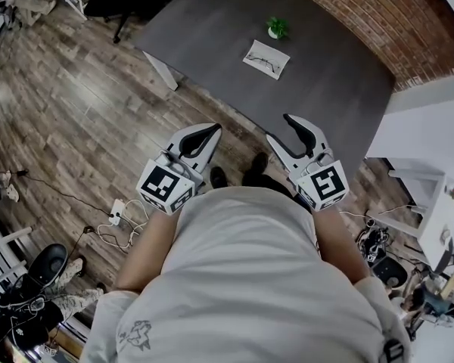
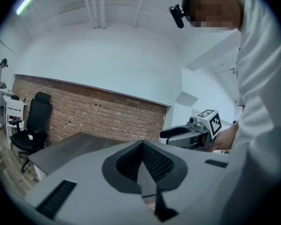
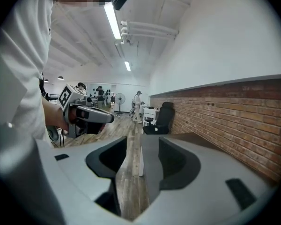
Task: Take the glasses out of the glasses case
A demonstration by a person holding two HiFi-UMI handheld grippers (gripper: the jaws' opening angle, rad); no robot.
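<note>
I stand back from the dark grey table (image 1: 329, 82), both tools held in close against my white shirt (image 1: 242, 278). My left gripper (image 1: 211, 129) has its jaws pressed together with nothing between them; in the left gripper view the two black ribbed pads (image 2: 155, 162) meet along one line. My right gripper (image 1: 281, 128) is slack, its jaws a little apart, and in the right gripper view the gap between them shows only the wooden floor (image 1: 68, 97) beyond (nothing is held there either). The two grippers sit side by side, apart from each other, each marker cube turned back toward me. The glasses case (image 1: 266, 59) lies flat on the table, well away from both grippers, a pale rectangle with a thin dark outline on it that reads as the glasses, though it is too small for me to tell more. Just beyond the case stands a small green plant (image 1: 277, 27) in a white pot, near it but not touching. A red brick wall (image 1: 363, 6) runs along the far side of the table. My black shoes (image 1: 256, 165) show on the floor between the two grippers, and a black office chair (image 2: 33, 125) stands near the table's end by the wall.
</note>
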